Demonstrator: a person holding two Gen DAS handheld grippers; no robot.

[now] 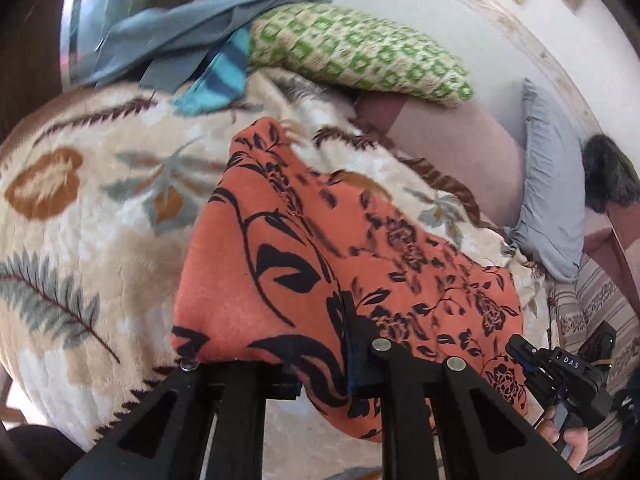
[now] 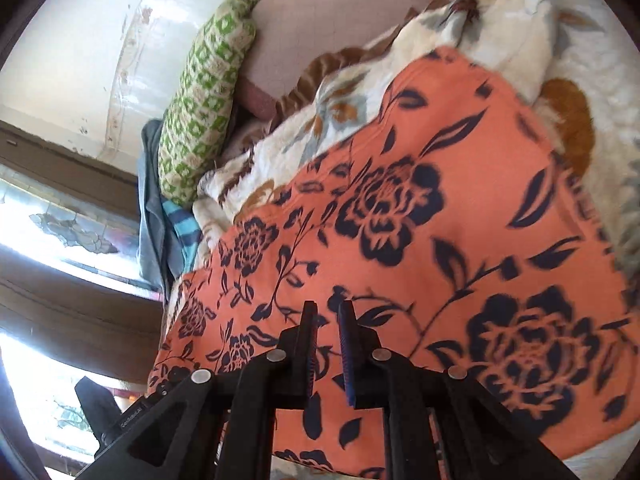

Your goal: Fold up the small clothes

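Note:
An orange cloth with a black flower print point(image 1: 304, 240) lies across a cream leaf-print blanket point(image 1: 100, 208). Its near edge is raised and draped over my left gripper point(image 1: 322, 320), which is shut on it. One left finger point(image 1: 350, 332) shows and the cloth hides the other. In the right wrist view the same orange cloth point(image 2: 440, 220) fills the middle, and my right gripper point(image 2: 328, 316) is shut on its near edge with only a thin gap between the fingers. The right gripper point(image 1: 520, 354) also shows from the left wrist view, in a person's hand point(image 1: 568, 440), at the cloth's right corner.
At the far end of the bed lie a green-patterned pillow point(image 1: 360, 52), a heap of blue-grey clothes with a turquoise striped piece point(image 1: 192, 36), a pink cushion point(image 1: 460, 144) and a pale blue pillow point(image 1: 552, 200). A white wall point(image 2: 80, 32) and a window frame point(image 2: 60, 176) stand behind.

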